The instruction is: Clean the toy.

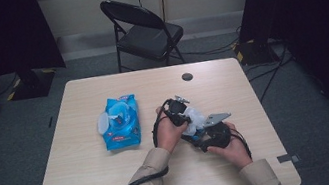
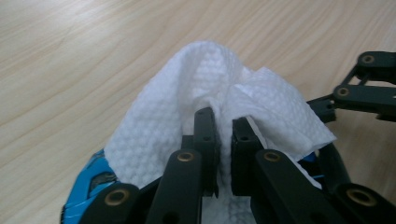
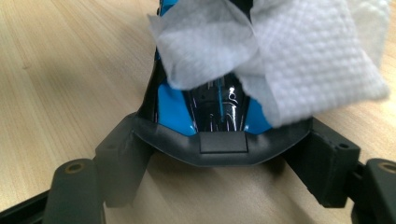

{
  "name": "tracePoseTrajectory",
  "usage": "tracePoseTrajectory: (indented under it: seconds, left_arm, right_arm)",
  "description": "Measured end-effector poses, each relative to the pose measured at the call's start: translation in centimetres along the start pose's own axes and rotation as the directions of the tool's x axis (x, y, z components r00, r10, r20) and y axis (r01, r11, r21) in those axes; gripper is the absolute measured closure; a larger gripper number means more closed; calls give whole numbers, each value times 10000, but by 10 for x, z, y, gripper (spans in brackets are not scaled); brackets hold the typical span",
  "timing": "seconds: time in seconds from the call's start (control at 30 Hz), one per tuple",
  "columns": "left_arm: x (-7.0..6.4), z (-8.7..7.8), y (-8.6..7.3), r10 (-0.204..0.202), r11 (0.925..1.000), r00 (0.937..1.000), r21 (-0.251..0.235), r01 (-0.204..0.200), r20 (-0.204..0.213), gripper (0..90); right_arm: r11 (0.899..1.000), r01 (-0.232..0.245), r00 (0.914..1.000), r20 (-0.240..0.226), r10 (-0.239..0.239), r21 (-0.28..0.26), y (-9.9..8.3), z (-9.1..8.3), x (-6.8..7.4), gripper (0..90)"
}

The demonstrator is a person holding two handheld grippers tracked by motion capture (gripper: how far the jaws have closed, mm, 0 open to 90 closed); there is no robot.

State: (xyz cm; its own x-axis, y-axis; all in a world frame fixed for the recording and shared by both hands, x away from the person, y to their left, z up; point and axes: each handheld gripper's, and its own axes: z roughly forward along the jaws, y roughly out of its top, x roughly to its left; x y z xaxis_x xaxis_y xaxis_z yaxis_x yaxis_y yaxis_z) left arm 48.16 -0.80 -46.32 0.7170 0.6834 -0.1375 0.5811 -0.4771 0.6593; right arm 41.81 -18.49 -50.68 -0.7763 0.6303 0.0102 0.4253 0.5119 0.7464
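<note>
Here, in the high view, we are looking down on a pale wood-grain table [image 1: 116,181]. Left of centre a crinkly blue wipes pack [image 1: 120,121] is lying with its white flap turned open. Just right of centre the two hands are meeting: the left gripper [image 1: 182,116] and the right gripper [image 1: 203,135] are crowding together around a white wipe [image 1: 194,118] and a small blue-and-black toy car [image 1: 192,138], most of which is hiding under the hands and linkages. From up here the jaws are too small for us to judge. A folding chair [image 1: 144,30] is standing beyond the table's far edge.

In the left gripper view, we are seeing the white wipe [image 2: 187,112] up close, a soft embossed sheet with a dimpled weave, bunching into a peak at the middle of the frame. The left gripper [image 2: 224,135] is pinching a fold of it, its two black jaws nearly together with cloth between them. A sliver of the toy car [image 2: 86,184] is peeking out at the lower left; the rest is lying under the sheet.

In the right gripper view, we are facing the glossy toy car [image 3: 219,116], blue panels on black plastic with a matte grey bumper. The right gripper [image 3: 224,172] is clasping it, one jaw pressing each side of the body. The wipe [image 3: 303,60] is draping over the car's upper part, covering it there.
</note>
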Motion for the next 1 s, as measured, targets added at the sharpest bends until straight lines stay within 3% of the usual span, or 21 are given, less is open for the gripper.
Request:
tracePoseTrajectory:
  seconds: [0.27,0.77,0.87,1.0]
  left_arm:
    - [18,-1,-3,-348,9994,9987,-46,346,-365,842]
    - [26,-3,-6,-870,9960,9962,-185,870,-5,859]
    - [29,-5,-7,-816,9965,9966,-189,813,-146,860]
    - [35,-8,-11,-1071,9939,9942,-281,1068,-91,859]
  right_arm:
    - [10000,9,10000,0,-9,-5,0,0,0,254]
    - [10000,0,10000,-7,0,0,0,0,0,254]
    - [10000,3,10000,-4,-3,0,0,0,0,254]
    - [10000,3,10000,-9,-3,1,0,0,0,254]
